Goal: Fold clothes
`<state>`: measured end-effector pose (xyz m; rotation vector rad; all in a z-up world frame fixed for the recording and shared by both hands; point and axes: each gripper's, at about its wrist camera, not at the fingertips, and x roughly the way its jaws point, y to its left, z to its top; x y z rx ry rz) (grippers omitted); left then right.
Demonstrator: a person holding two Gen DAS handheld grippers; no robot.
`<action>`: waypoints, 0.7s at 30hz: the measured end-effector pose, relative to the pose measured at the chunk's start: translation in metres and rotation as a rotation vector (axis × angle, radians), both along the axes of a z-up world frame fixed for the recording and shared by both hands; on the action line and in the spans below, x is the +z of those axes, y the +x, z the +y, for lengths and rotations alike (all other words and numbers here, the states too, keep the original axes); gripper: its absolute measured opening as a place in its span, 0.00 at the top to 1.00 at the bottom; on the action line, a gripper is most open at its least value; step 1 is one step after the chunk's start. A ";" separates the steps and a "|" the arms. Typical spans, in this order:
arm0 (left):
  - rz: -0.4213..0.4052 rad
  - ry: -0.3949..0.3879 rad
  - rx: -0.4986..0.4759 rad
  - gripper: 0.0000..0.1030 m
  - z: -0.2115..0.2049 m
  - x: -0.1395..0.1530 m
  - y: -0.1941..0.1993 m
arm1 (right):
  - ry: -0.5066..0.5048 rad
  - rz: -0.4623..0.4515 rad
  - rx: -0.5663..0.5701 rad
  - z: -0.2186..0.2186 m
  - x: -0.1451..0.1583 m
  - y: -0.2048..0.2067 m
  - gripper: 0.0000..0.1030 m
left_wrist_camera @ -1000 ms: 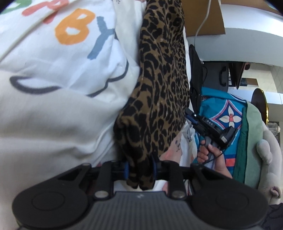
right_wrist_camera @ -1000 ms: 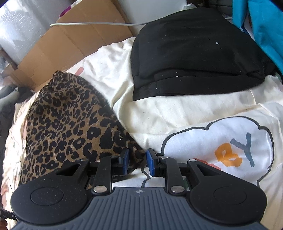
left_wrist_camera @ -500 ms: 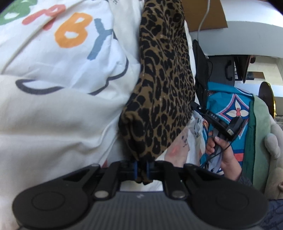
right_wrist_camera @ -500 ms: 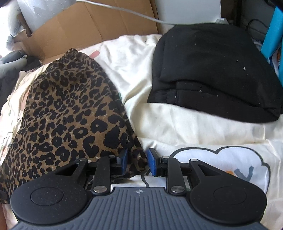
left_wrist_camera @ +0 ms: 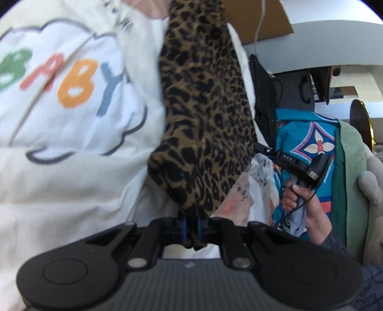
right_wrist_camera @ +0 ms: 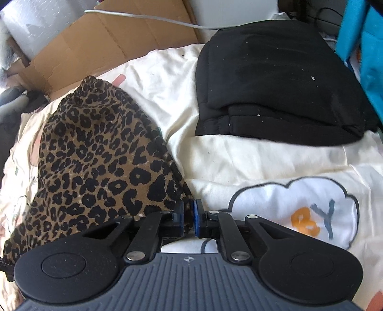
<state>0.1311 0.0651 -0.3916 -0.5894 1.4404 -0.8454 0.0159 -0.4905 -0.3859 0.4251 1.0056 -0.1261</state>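
Observation:
A leopard-print garment (left_wrist_camera: 205,107) lies on a cream bedcover printed with a BABY cloud (left_wrist_camera: 71,119). My left gripper (left_wrist_camera: 191,229) is shut on the garment's lower hem, which hangs up off the cover. In the right wrist view the same garment (right_wrist_camera: 95,167) spreads to the left, and my right gripper (right_wrist_camera: 189,217) is closing its jaws on the near corner, with fabric pinched between the blue pads. In the left wrist view a hand (left_wrist_camera: 308,205) holds that right gripper's body (left_wrist_camera: 294,165), its tips hidden behind the leopard cloth.
A folded black garment (right_wrist_camera: 275,83) rests on the cover (right_wrist_camera: 263,155) at the back right. Flattened cardboard (right_wrist_camera: 107,43) and a white cable (right_wrist_camera: 143,16) lie behind. A teal patterned cloth (left_wrist_camera: 308,134), green fabric and a plush toy (left_wrist_camera: 368,186) are at the right.
My left jaws closed on the leopard hem and rose with it. My right jaws, open around the garment's corner before, have come together on it.

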 end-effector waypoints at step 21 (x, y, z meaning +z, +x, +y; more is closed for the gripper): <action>-0.079 0.075 0.018 0.92 0.052 0.044 0.009 | 0.282 0.052 -0.023 0.043 -0.001 -0.044 0.94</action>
